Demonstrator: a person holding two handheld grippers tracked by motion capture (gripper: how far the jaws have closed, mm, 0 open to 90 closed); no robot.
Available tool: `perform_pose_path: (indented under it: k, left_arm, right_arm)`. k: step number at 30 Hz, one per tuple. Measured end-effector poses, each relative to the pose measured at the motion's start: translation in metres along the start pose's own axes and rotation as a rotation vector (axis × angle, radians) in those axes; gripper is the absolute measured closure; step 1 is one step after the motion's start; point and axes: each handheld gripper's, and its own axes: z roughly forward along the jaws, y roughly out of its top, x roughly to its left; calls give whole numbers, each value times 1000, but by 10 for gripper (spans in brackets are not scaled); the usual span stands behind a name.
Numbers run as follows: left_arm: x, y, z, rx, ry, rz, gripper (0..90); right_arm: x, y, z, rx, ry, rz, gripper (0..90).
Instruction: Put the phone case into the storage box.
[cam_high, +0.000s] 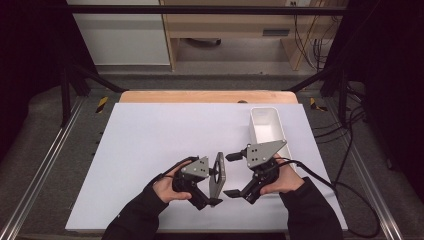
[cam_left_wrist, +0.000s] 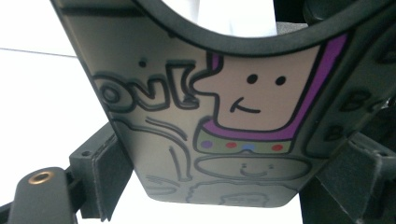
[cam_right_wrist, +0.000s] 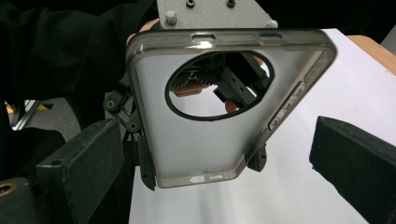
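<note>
White sheet (cam_high: 150, 140) over table, bin (cam_high: 267, 125) at far right. Left gripper (cam_high: 216, 186) clamped on phone case (cam_high: 218, 172), just left of right gripper (cam_high: 231, 175), jaws wide, empty. Left gripper view: cartoon-printed case back (cam_left_wrist: 187, 130) pinched between pads. Right gripper view: case (cam_right_wrist: 205, 135) ahead between spread jaws, untouched.

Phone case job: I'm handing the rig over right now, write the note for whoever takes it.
Left gripper: shut on the phone case, holding it on edge above the white mat.
Right gripper: open, jaws either side of the case, not touching it.
Case: grey, large round camera hole, cartoon print facing the left gripper.
White bin: at the mat's far right, looks empty.
Done: case picked up.
Left: probably hand it to the right gripper, maybe then into the bin.
</note>
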Motion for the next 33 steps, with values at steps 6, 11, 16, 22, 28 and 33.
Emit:
perform_pose_path:
  k: [6,11,16,22,28,33]
  left_arm:
    - [-1,2,3,4,-8,8,114]
    - [-2,2,7,3,-19,12,114]
    - [-3,3,10,0,-27,14,114]
    - [-5,3,12,7,-34,23,114]
    - [-6,3,13,6,-40,32,114]
    - [-7,3,14,6,-39,39,114]
  right_arm:
    - [0,-1,3,0,8,2,38]
    - [-1,-1,5,-3,16,3,48]
    - [-1,-2,7,2,25,3,53]
    - [-1,-3,10,-2,39,4,76]
    - [-1,-4,12,-5,61,2,100]
    - [-2,-4,12,-6,73,7,109]
